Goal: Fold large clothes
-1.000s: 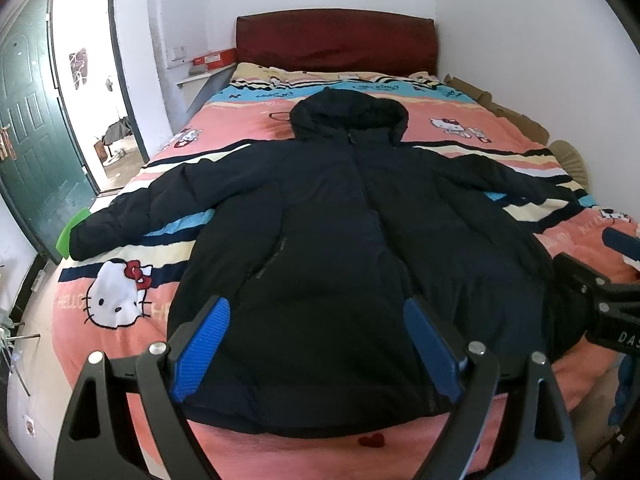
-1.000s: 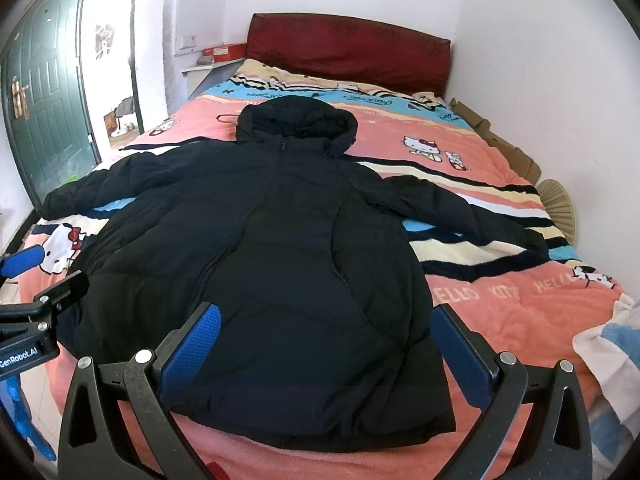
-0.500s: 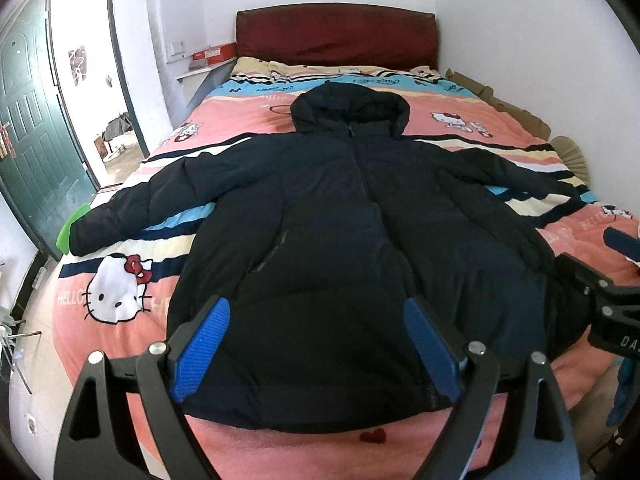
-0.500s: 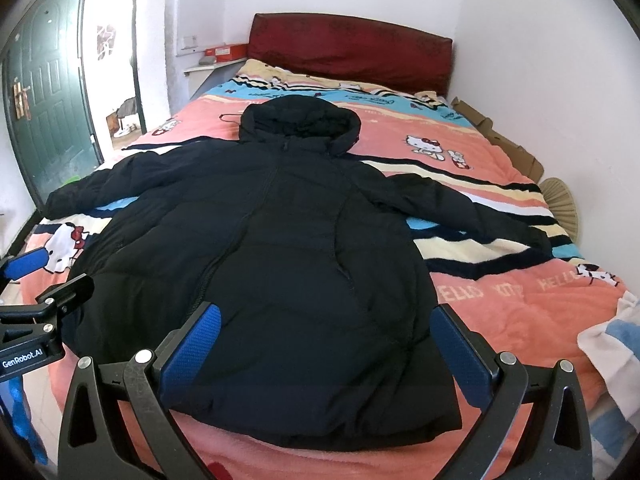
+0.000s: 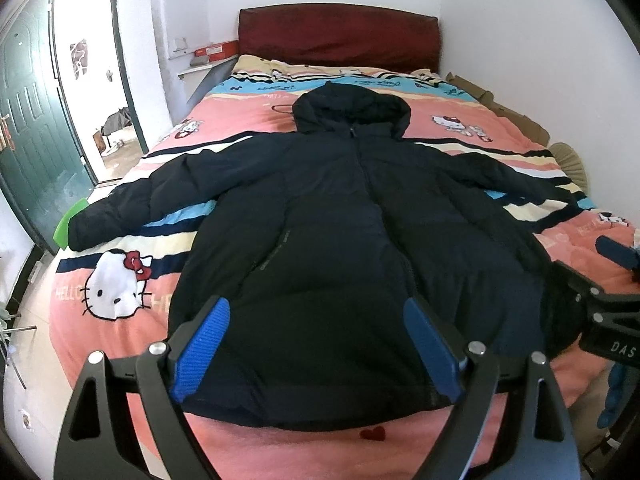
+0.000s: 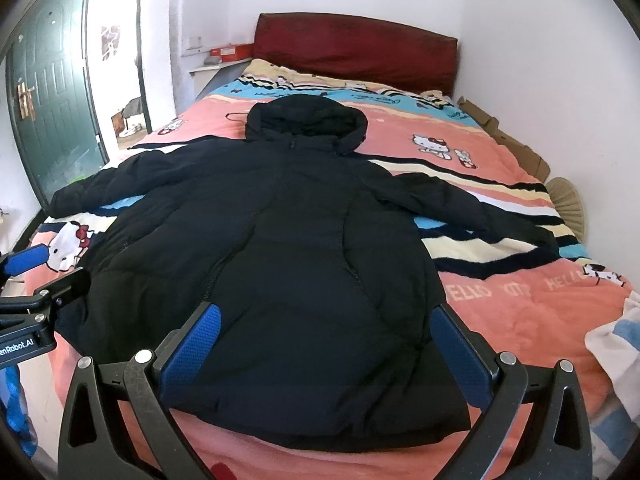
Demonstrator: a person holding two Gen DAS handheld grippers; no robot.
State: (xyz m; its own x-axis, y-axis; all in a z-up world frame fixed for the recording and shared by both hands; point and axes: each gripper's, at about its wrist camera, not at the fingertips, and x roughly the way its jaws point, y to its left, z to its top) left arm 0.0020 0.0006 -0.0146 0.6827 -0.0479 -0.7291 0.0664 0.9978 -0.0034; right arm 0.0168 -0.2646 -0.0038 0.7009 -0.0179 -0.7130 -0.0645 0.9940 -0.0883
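The left gripper [image 5: 316,344] hangs above the foot of the bed, jaws spread wide, nothing between the blue pads [image 5: 200,354]. The right gripper [image 6: 326,346] stands in the same state: jaws wide apart, empty, above the jacket hem. Each gripper shows at the edge of the other's view; the two are side by side and apart.

The black hooded jacket [image 5: 340,248] lies flat and front-up on the bedspread [image 5: 132,336], hem nearest the grippers, hood [image 6: 306,124] toward the headboard [image 5: 340,34]. Its zip line runs up the centre. The hem sits just inside the foot edge of the bed; a narrow strip of pink spread is bare below it. The left sleeve [image 5: 148,200] extends to the left edge of the bed, its cuff at the edge beside a green object [image 5: 66,222]. The right sleeve [image 6: 480,212] extends toward the wall side and stops short of the edge near a woven fan [image 6: 568,204].

Open room: bare spread lies at both sides of the jacket body and beyond the hood. The right side of the bed abuts the white wall [image 6: 540,60], with cardboard [image 6: 512,144] in the gap. The left side is open floor toward a green door [image 6: 52,92].

Legible writing: "enRobot.AI" on the left gripper body in the right wrist view; "DAS" on the right gripper body in the left wrist view; "HELLO KITTY", inverted, on the spread.
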